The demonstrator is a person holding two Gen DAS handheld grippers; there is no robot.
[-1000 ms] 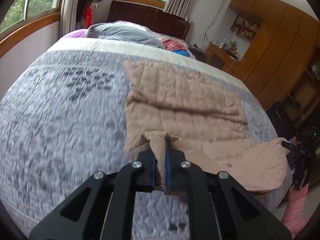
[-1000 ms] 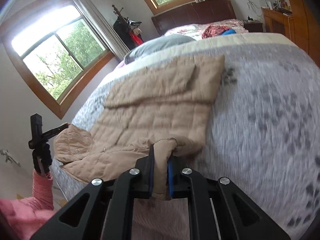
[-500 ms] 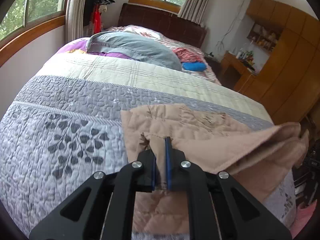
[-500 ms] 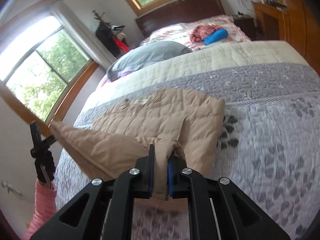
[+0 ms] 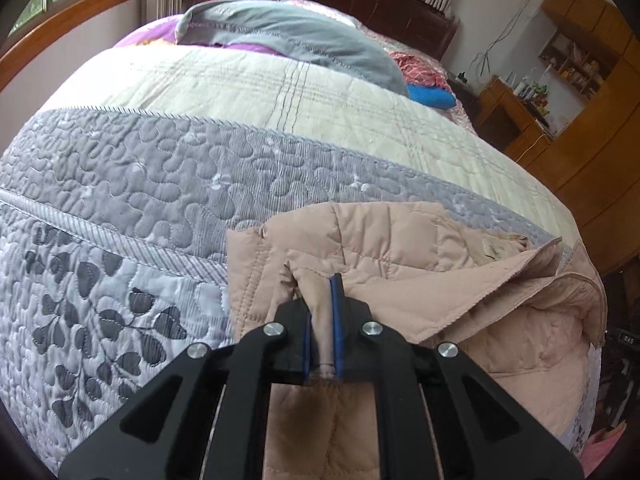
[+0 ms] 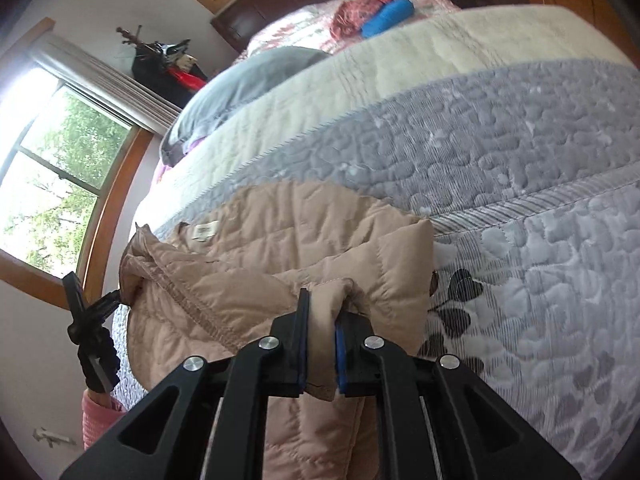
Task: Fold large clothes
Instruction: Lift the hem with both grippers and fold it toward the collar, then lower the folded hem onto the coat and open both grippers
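Observation:
A beige quilted jacket (image 5: pixel 404 248) lies doubled over on the grey patterned bedspread (image 5: pixel 120 184). My left gripper (image 5: pixel 322 300) is shut on the jacket's hem at its left corner. My right gripper (image 6: pixel 320 312) is shut on the hem at the jacket's (image 6: pixel 280 248) right corner. The held edge lies over the jacket's far part, near the collar with a white label (image 6: pixel 205 231). The left gripper also shows in the right wrist view (image 6: pixel 86 320), at the jacket's left side.
A grey pillow (image 5: pixel 288 32), a red cloth (image 5: pixel 416 68) and a blue roll (image 5: pixel 432 98) lie at the head of the bed. A wooden cabinet (image 5: pixel 600 160) stands to the right. A window (image 6: pixel 52 184) is on the left wall.
Both grippers have carried the jacket's hem up and forward over the jacket towards the collar, folding it in half. Both have stayed shut on the hem.

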